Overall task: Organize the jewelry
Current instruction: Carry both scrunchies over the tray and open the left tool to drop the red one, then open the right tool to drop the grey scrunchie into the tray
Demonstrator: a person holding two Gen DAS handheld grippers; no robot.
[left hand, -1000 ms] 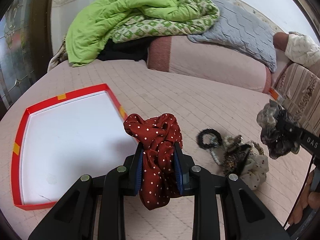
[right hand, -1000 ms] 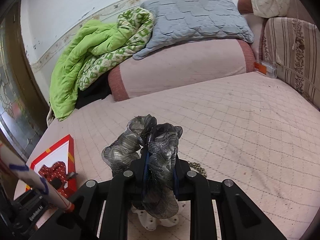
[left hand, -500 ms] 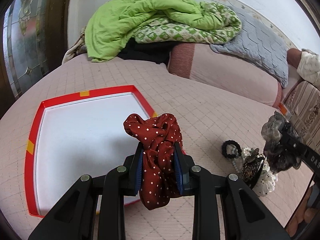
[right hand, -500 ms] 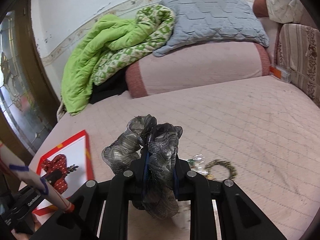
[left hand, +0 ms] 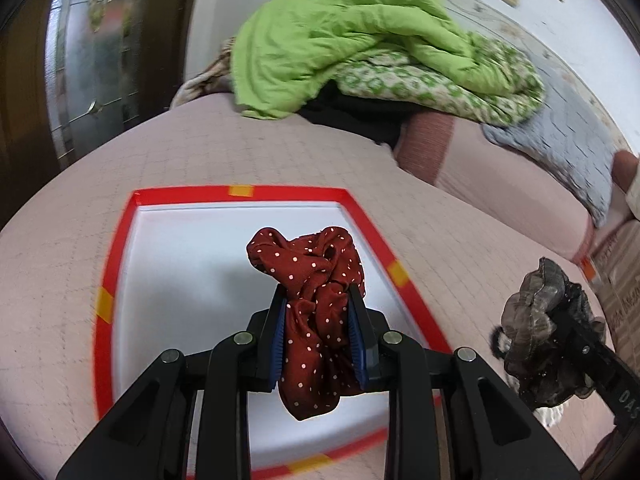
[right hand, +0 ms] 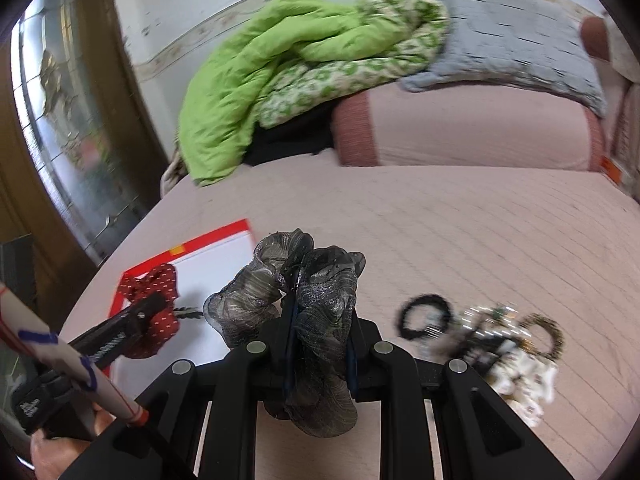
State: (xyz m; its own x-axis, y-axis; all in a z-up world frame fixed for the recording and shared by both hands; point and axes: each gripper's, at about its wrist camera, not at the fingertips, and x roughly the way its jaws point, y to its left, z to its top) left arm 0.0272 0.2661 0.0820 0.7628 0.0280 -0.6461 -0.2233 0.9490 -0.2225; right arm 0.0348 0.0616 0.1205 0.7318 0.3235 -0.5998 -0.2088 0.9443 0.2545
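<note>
**Two loaded tools, one tray: watch the drop and the crossing**

While you hold both tools closed on fabric, your risks run from the bed down. Its quilted cover is soft, so the red-rimmed tray probably sits unsteadily; press on it and it could tip or slide.

Your left tool is clamped on the red dotted scrunchie over the tray's white floor, toward its 3 o'clock rim. Open there and the springy fabric may bounce out over that rim; carry it nearer the centre first.

Your right tool grips the grey scrunchie, off the tray at about 3 o'clock of it. Bring it across now and the tools may collide.

Beyond, at 3 o'clock in the right view, the small pile waits: a black hair tie, beaded pieces and a white item, tangled closely. Pinch carelessly and you will likely lift several together.
</note>
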